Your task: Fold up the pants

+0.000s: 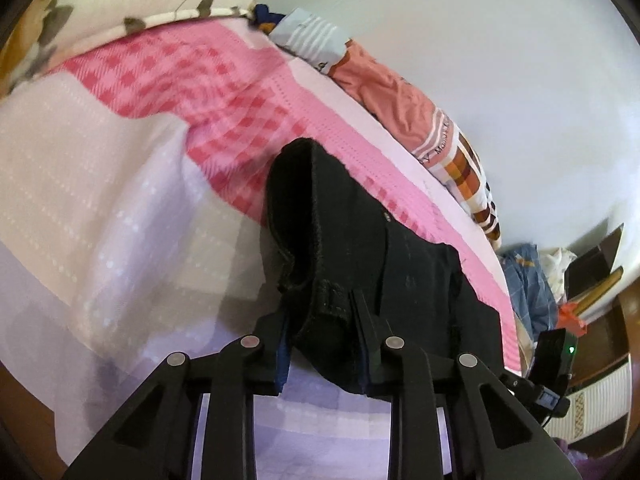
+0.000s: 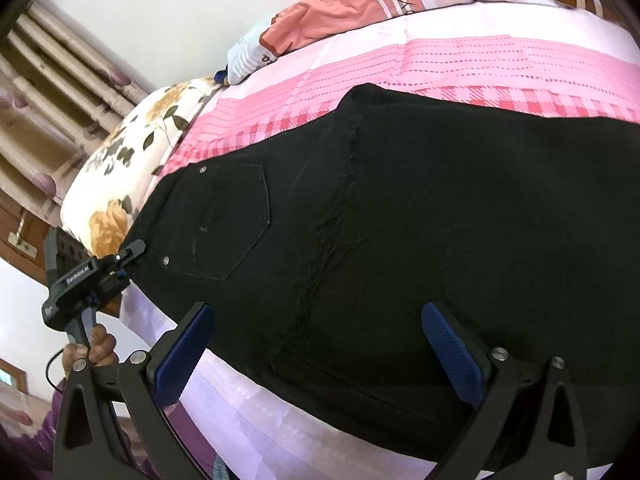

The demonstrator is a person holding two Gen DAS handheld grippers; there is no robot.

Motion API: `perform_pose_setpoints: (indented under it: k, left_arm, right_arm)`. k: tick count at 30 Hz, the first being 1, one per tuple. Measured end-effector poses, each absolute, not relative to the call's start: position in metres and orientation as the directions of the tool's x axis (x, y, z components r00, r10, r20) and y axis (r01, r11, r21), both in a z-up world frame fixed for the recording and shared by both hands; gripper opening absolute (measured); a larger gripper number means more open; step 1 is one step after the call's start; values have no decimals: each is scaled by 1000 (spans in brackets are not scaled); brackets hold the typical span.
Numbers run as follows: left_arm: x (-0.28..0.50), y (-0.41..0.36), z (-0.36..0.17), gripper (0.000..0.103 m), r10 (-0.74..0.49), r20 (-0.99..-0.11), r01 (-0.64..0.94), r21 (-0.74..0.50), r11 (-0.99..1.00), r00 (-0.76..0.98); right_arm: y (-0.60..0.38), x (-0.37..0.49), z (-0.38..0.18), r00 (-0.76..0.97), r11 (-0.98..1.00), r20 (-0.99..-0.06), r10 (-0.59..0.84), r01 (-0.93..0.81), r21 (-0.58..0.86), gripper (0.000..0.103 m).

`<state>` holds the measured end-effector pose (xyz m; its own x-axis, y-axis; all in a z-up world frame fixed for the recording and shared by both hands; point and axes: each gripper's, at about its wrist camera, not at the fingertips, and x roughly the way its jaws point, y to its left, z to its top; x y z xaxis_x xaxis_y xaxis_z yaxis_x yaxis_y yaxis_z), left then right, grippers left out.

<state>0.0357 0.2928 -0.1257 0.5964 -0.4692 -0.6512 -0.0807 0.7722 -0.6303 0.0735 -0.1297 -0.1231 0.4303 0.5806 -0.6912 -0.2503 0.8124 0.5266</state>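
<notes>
Where black pants (image 2: 400, 220) cover the pink bedspread (image 1: 120, 200), left claw (image 1: 324, 320) pinching waistband, right claw (image 2: 316, 344) agape, empty

We see a bed (image 1: 120, 184) under a pink checked sheet (image 2: 500, 64) ahead of the tool, a floral pillow (image 2: 120, 168) to its left in the right view, a plain white wall (image 1: 500, 60) beyond, and curtains (image 2: 44, 80) far left.

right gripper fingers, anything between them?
Only the black pants, lying flat on the bed under the open right gripper; its pads press nothing. Right wrist view shows it.
</notes>
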Motion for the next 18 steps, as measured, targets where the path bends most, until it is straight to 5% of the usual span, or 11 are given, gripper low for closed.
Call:
perform_pose_setpoints:
  k: [18]
  left_arm:
    - [45,270,-71,26,-455,-626,-60,-626,778,634]
  right_arm:
    - [-200,82,-105,542,714,-562,625,-105,692,102]
